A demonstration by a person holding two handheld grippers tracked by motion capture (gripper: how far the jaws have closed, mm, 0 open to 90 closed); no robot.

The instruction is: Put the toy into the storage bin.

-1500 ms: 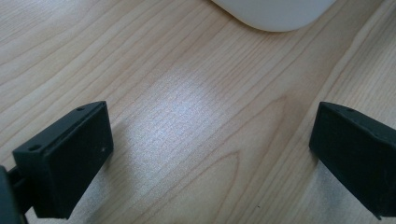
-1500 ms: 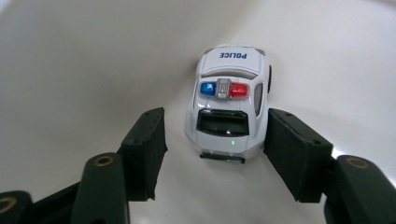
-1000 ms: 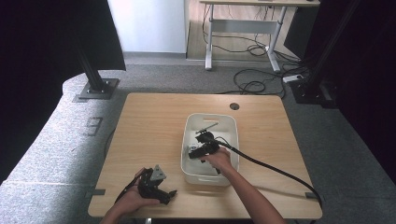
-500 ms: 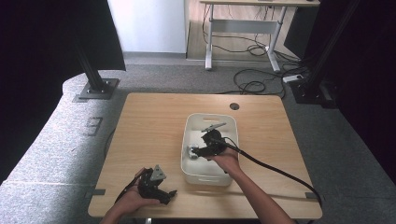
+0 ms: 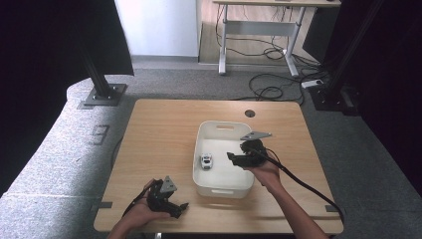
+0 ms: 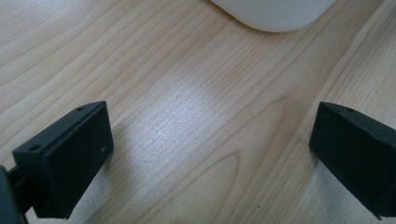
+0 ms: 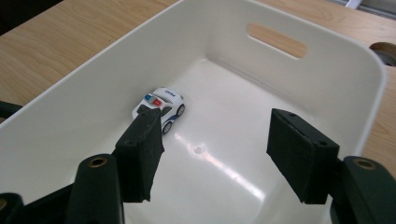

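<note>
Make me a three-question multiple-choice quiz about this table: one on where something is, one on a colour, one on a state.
1. Where is the toy car?
A. inside the white bin
B. on the bare table
C. on the floor

2. What colour are the car's roof lights?
A. green and yellow
B. red and blue
C. all orange

3. How does the right gripper stand?
A. clamped on the car
B. open, holding nothing
C. clamped on the bin's rim

Answers: 1 A, it sits on the bin's floor; 2 B, seen in the right gripper view; 3 B, nothing is between its jaws.
</note>
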